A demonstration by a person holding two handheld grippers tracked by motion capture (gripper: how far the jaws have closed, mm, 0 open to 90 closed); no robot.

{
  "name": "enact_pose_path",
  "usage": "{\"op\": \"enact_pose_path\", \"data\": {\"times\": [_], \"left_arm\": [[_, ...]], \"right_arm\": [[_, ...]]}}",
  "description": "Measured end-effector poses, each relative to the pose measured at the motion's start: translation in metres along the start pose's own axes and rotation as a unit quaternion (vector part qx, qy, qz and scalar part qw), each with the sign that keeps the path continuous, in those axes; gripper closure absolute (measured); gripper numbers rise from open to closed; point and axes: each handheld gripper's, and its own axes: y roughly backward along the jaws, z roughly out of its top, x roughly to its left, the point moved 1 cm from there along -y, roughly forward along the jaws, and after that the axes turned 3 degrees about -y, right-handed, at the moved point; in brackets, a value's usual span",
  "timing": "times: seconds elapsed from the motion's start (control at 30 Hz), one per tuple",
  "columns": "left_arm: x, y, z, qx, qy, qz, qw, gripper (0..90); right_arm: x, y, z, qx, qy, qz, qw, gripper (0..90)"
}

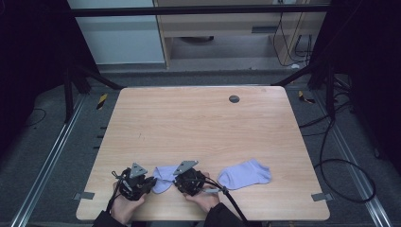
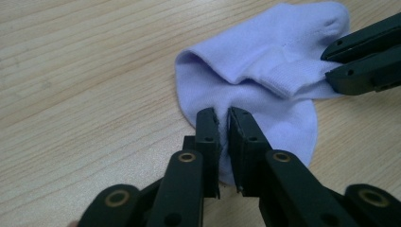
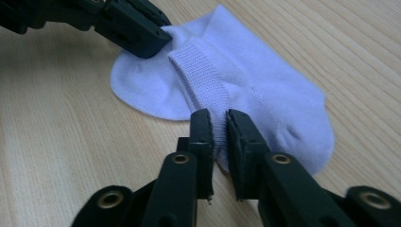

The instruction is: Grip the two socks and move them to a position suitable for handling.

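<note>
Between my two grippers, at the near edge of the bench (image 1: pixel 198 118), lies a lilac sock (image 1: pixel 163 177), partly folded over itself. My left gripper (image 1: pixel 150 182) sits just to the left of this sock. Its jaws are clamped on the sock's edge, with a thin fold of fabric pinched between the pads, as the left gripper view confirms at the sock (image 2: pixel 265 90). My right gripper (image 1: pixel 176 183) sits just to the right of the same sock. Its jaws are likewise clamped on the opposite edge, near the ribbed cuff, with fabric caught between the pads; the right gripper view shows this on the sock (image 3: pixel 246 90). Both grippers (image 2: pixel 224 124) (image 3: pixel 218 124) rest low on the bench surface, facing each other across the sock. A second lilac sock (image 1: pixel 245 174) lies flat on the bench, to the right of my right gripper and clear of it, with its toe pointing left.
</note>
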Motion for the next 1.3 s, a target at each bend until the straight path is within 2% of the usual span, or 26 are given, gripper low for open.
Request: {"op": "enact_pose_path", "data": {"times": [0.03, 0.07, 0.13, 0.33, 0.37, 0.43, 0.47, 0.6, 0.77, 0.9, 0.97, 1.0, 1.1, 1.23, 1.3], "left_arm": [[0.0, 0.0, 0.0, 0.0, -0.002, -0.001, 1.0, 83.7], [0.0, 0.0, 0.0, 0.001, -0.004, -0.002, 1.0, 84.9], [0.0, 0.0, 0.001, 0.001, -0.005, -0.003, 1.0, 85.3], [0.0, 0.002, 0.002, -0.001, -0.006, -0.008, 0.9999, 85.9], [0.0, 0.002, 0.002, -0.001, -0.006, -0.008, 0.9999, 85.9], [0.0, 0.002, 0.002, 0.0, -0.007, -0.011, 0.9999, 85.9], [0.0, 0.002, 0.002, 0.0, -0.007, -0.013, 0.9999, 85.9], [0.001, 0.001, 0.002, 0.002, -0.008, -0.016, 0.9998, 86.0], [0.002, 0.001, 0.002, 0.002, -0.008, -0.014, 0.9999, 85.7], [0.002, 0.001, 0.002, -0.004, -0.002, -0.011, 0.9999, 81.7], [0.004, 0.004, 0.002, -0.016, 0.012, -0.005, 0.9998, 76.8], [0.004, 0.004, 0.002, -0.016, 0.012, -0.005, 0.9998, 74.8], [0.006, 0.011, 0.002, -0.03, 0.03, -0.003, 0.9991, 68.7], [0.007, 0.013, 0.0, -0.03, 0.039, 0.004, 0.9988, 63.3], [0.008, 0.013, -0.001, -0.024, 0.044, 0.007, 0.9987, 62.5]], "right_arm": [[0.0, 0.002, 0.001, -0.005, -0.005, 0.007, 0.9999, 83.6], [-0.001, 0.006, 0.004, -0.022, -0.016, 0.015, 0.9995, 84.2], [-0.004, 0.011, 0.008, -0.039, -0.029, 0.017, 0.9987, 84.3], [-0.015, 0.019, 0.021, -0.083, -0.072, -0.007, 0.9939, 84.2], [-0.015, 0.019, 0.021, -0.083, -0.072, -0.007, 0.9939, 84.2], [-0.02, 0.018, 0.025, -0.092, -0.088, -0.018, 0.9916, 84.2], [-0.026, 0.015, 0.028, -0.099, -0.104, -0.028, 0.9892, 84.1], [-0.036, 0.006, 0.031, -0.094, -0.127, -0.046, 0.9864, 83.9], [-0.046, -0.006, 0.032, -0.09, -0.139, -0.057, 0.9845, 83.1], [-0.05, -0.01, 0.034, -0.087, -0.134, -0.07, 0.9847, 78.6], [-0.052, -0.008, 0.037, -0.091, -0.132, -0.072, 0.9845, 73.3], [-0.053, -0.005, 0.039, -0.097, -0.128, -0.075, 0.9842, 71.1], [-0.059, 0.004, 0.045, -0.111, -0.124, -0.088, 0.9821, 66.5], [-0.065, 0.01, 0.048, -0.108, -0.12, -0.096, 0.9821, 65.5], [-0.068, 0.01, 0.047, -0.1, -0.117, -0.097, 0.9833, 64.8]]}}
